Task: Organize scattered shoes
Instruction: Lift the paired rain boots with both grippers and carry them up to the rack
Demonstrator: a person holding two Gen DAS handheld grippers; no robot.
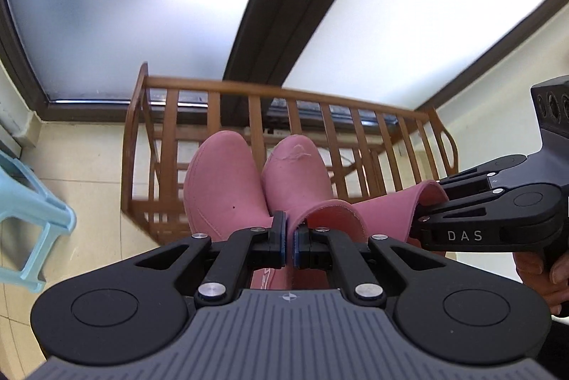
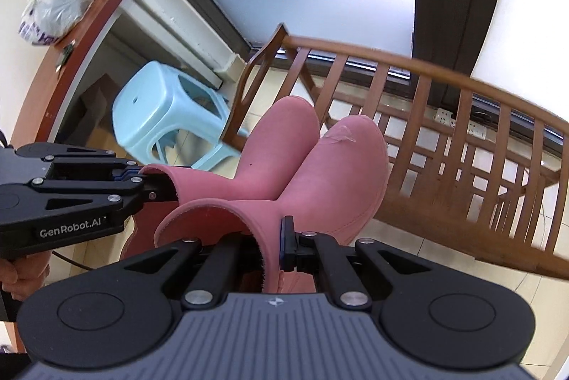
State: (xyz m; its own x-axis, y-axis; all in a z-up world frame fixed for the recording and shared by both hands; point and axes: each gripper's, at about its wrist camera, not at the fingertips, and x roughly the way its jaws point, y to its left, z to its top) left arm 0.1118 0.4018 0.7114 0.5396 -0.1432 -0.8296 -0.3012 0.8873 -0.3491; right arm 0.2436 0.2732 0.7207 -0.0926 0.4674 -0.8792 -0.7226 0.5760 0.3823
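Two pink rubber boots hang side by side in the air in front of a wooden shoe rack (image 1: pixel 249 91) (image 2: pixel 426 70). My left gripper (image 1: pixel 290 237) (image 2: pixel 153 182) is shut on the shaft rim of the left boot (image 1: pixel 220 180) (image 2: pixel 281 127). My right gripper (image 2: pixel 275 246) (image 1: pixel 426 202) is shut on the rim of the right boot (image 2: pixel 352 173) (image 1: pixel 298 177), whose toe has a scuff. One right finger is hidden inside the shaft. Both toes point toward the rack.
A light blue plastic stool (image 2: pixel 160 102) (image 1: pixel 32 202) stands on the tiled floor left of the rack. A brown desk (image 2: pixel 89 24) with a plastic bag (image 2: pixel 57 10) is further left. Frosted glass doors rise behind the rack. A power strip (image 2: pixel 444 116) lies behind it.
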